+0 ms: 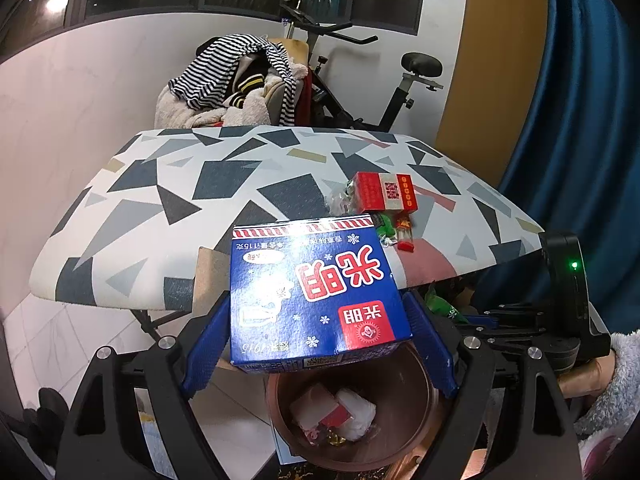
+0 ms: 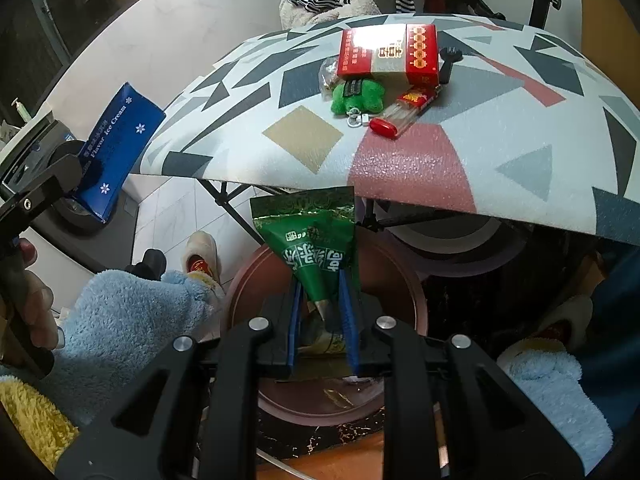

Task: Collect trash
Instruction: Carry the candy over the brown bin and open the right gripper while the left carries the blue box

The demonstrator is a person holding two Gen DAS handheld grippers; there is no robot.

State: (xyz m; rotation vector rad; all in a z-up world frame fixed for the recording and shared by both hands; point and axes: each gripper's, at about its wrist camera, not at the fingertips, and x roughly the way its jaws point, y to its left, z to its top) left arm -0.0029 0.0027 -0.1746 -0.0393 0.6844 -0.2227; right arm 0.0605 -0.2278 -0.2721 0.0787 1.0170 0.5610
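Observation:
My left gripper (image 1: 318, 312) is shut on a blue ice cream box (image 1: 316, 292) and holds it above a brown round bin (image 1: 420, 436). The bin holds several scraps of trash (image 1: 334, 412). My right gripper (image 2: 320, 292) is shut on a green foil wrapper (image 2: 310, 236), above the same bin (image 2: 404, 280), just below the table edge. The blue box also shows in the right wrist view (image 2: 116, 148) at the left, in the left gripper (image 2: 52, 176).
A table with a geometric-pattern cover (image 2: 500, 132) carries a red box (image 2: 386, 54), a green plush keyring (image 2: 356, 98), a red lighter (image 2: 400, 116) and a crumpled clear wrapper (image 2: 328, 74). A clothes pile (image 1: 236, 84) and exercise bike (image 1: 384, 84) stand behind. A slippered foot (image 2: 200, 256) is beside the bin.

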